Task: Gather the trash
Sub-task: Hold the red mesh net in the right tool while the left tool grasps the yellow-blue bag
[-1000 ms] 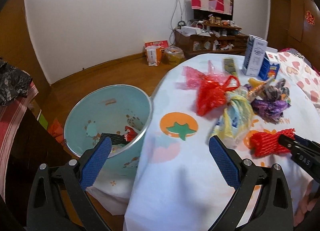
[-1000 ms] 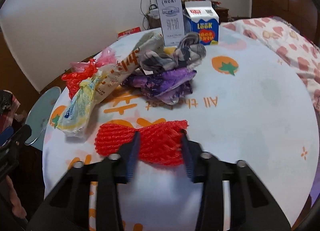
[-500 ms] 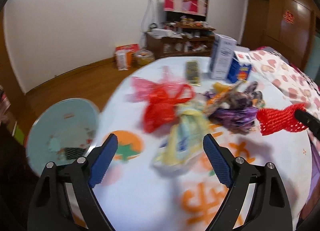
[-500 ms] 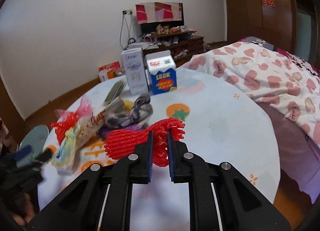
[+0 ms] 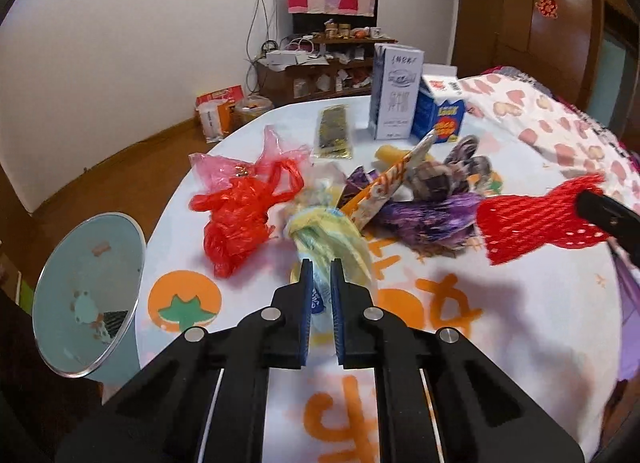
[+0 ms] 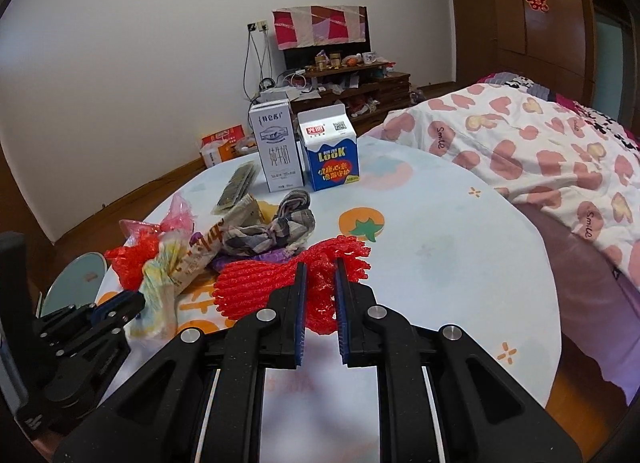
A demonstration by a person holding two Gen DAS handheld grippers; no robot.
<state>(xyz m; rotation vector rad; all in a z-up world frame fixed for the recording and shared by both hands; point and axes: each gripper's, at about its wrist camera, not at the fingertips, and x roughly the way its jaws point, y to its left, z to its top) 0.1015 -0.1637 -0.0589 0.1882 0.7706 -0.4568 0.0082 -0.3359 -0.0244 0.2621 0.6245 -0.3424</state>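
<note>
Your left gripper (image 5: 321, 267) has just closed and is clamped on the near end of the yellow-and-white wrapper (image 5: 328, 235); the pads hide the pinched part, and the wrapper is motion-blurred. Your right gripper (image 6: 320, 275) is clamped on the red foam net (image 6: 280, 279), held clear above the tablecloth (image 6: 440, 263); its bunched middle is hidden between the pads. The red plastic bag (image 5: 236, 219) and purple wrapper (image 5: 432, 215) lie heaped beside the yellow one, overlapping so their edges are hard to separate. The pale blue bin (image 5: 84, 295) stands off the table's left edge, its base cut off.
</note>
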